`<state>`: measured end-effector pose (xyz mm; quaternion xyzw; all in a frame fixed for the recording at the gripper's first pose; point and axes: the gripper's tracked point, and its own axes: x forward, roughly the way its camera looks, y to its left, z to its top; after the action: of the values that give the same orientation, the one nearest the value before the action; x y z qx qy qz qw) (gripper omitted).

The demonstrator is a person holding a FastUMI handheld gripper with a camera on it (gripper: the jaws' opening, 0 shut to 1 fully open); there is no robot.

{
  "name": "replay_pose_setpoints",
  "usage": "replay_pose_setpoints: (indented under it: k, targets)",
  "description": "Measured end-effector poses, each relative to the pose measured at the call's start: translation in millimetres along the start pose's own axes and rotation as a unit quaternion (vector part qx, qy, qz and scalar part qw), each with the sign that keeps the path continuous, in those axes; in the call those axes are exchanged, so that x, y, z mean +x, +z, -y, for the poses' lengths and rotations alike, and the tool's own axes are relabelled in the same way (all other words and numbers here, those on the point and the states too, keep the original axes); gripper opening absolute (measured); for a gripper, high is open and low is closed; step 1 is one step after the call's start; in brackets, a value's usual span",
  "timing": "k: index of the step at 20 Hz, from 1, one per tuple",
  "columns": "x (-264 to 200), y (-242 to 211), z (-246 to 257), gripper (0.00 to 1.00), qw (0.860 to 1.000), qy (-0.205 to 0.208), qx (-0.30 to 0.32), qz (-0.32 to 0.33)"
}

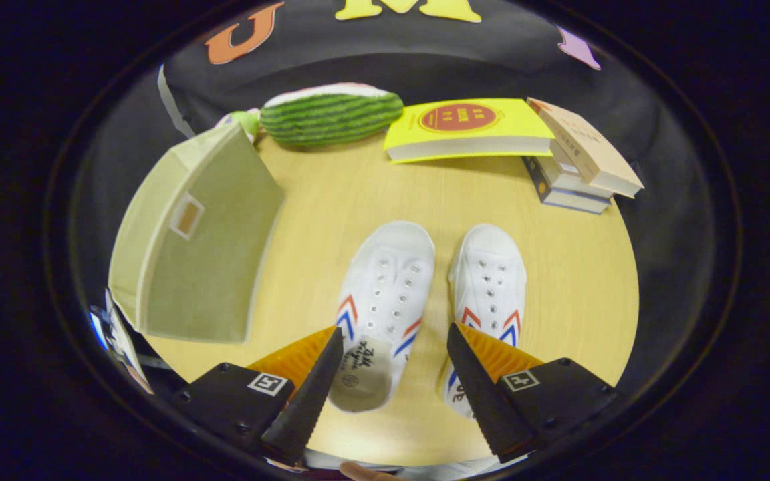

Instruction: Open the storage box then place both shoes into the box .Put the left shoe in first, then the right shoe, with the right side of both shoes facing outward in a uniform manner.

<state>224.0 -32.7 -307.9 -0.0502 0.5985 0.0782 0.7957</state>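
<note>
Claw (395,374) wide open, holding nothing, hovering above the heels of both shoes. Left shoe (385,300) lies between the fingers, right shoe (488,294) partly under the finger at 4 o'clock; toes point to 12. Storage box (191,247) at 10 o'clock on the table (559,267), lid looks shut. Likely box first: go for the lid edge, not the wall. Books, watermelon toy beyond: ignore.

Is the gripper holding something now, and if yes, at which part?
Nothing is held. The gripper is open above the two white shoes, its fingers pressing on neither.
</note>
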Motion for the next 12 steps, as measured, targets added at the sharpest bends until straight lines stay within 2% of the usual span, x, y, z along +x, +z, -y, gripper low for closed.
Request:
replay_pose_setpoints:
  k: [2,4,5,6,7,8,9,12]
  targets:
    - [16.6,-21.6,-1.5,0.90,0.999,0.008,-0.001,-0.050]
    - [36.3,-23.0,1.7,0.67,0.998,-0.004,-0.009,-0.059]
    - [39.1,-22.8,-10.1,0.56,0.998,0.020,0.002,-0.063]
    - [39.1,-20.2,-16.0,0.49,0.997,0.029,0.010,-0.067]
    - [42.5,-23.7,-14.5,0.24,0.997,0.033,0.021,-0.062]
    - [40.5,-20.9,-15.3,0.20,0.997,0.034,0.033,-0.057]
    - [40.0,-21.1,-15.8,0.12,0.997,0.038,0.048,-0.057]
    - [40.5,-21.8,-14.7,0.06,0.994,0.056,0.073,-0.050]
